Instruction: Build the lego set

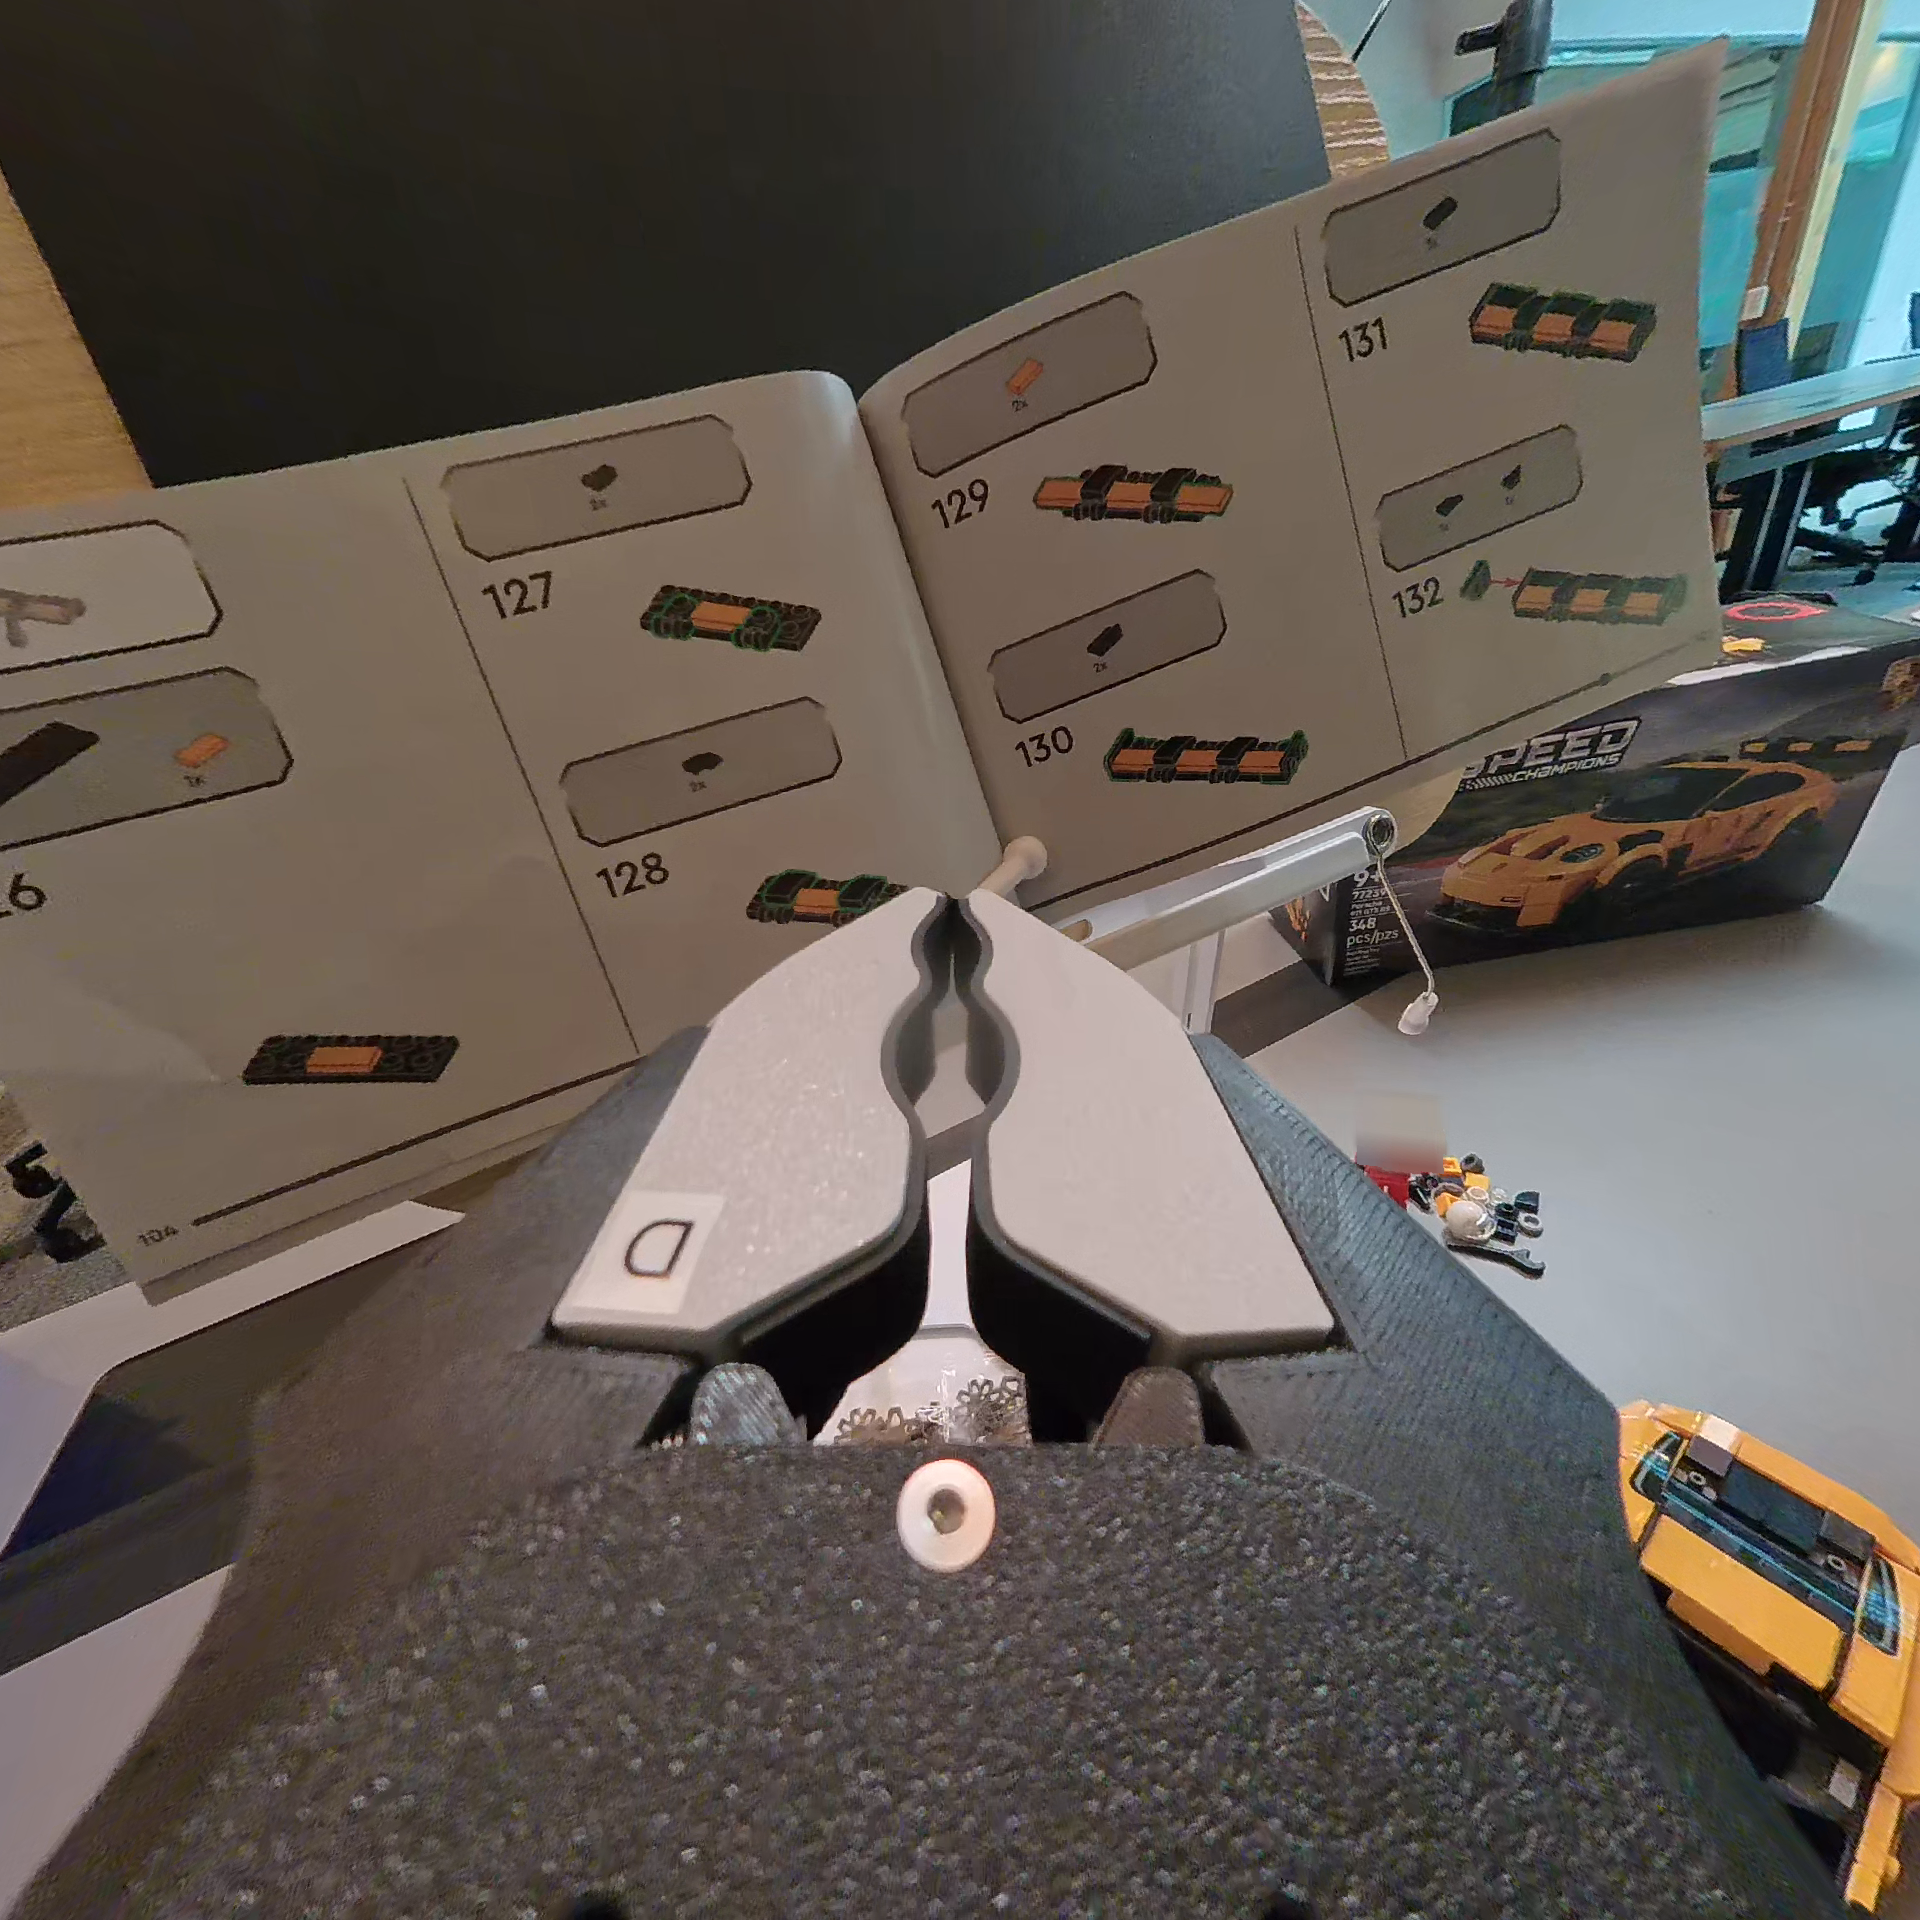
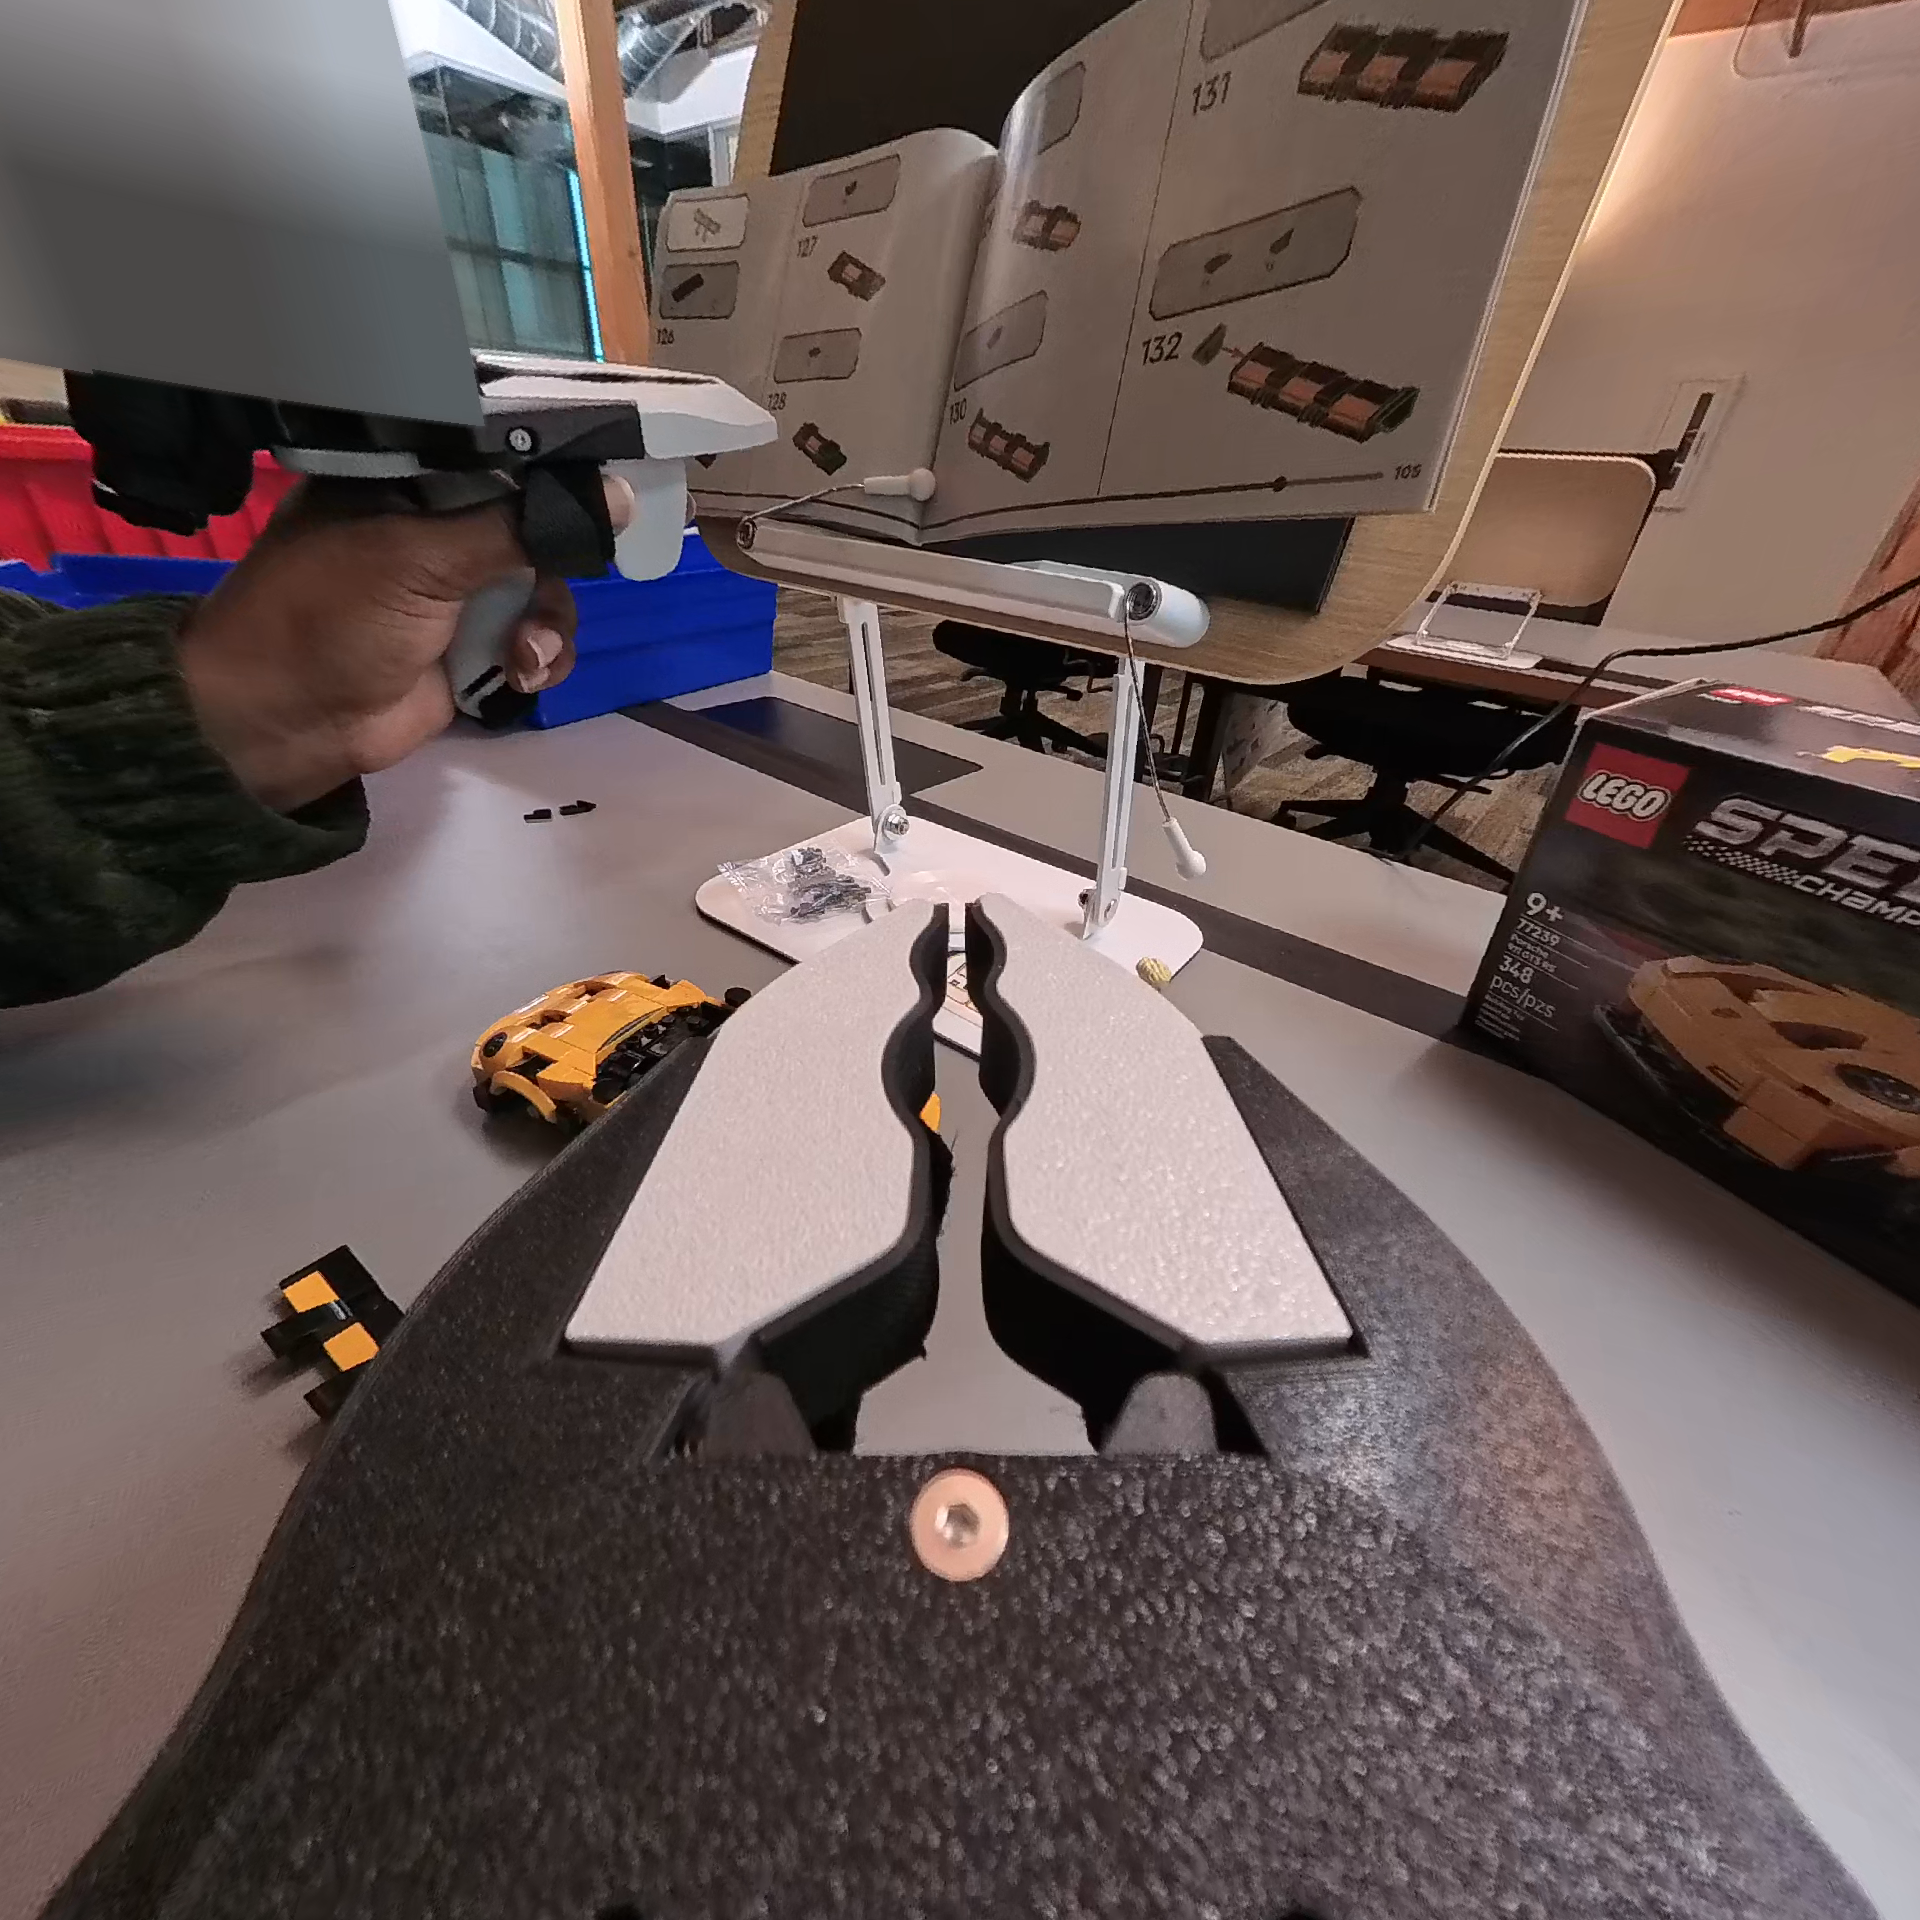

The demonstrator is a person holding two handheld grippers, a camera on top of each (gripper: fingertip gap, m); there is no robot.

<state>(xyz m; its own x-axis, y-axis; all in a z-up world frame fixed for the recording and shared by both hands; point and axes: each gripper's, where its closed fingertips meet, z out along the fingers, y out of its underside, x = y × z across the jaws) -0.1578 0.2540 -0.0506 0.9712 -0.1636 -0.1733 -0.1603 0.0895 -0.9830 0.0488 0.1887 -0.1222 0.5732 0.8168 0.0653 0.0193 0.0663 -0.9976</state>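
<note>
My left gripper is shut and empty, raised in front of the open instruction booklet. In the right wrist view a hand holds it up by the booklet's left page. My right gripper is low over the table with its jaws nearly together and nothing seen between them. The partly built yellow car sits just left of its fingers and also shows in the left wrist view. A small black and orange sub-assembly lies on the table to the near left.
The booklet rests on a white stand whose base holds a clear bag of small parts. The set's box stands at right. Loose pieces lie near the car. Two tiny black pieces lie at left. Blue bins sit behind. The tips of one gripper are about 25 centimetres away from the tips of the other.
</note>
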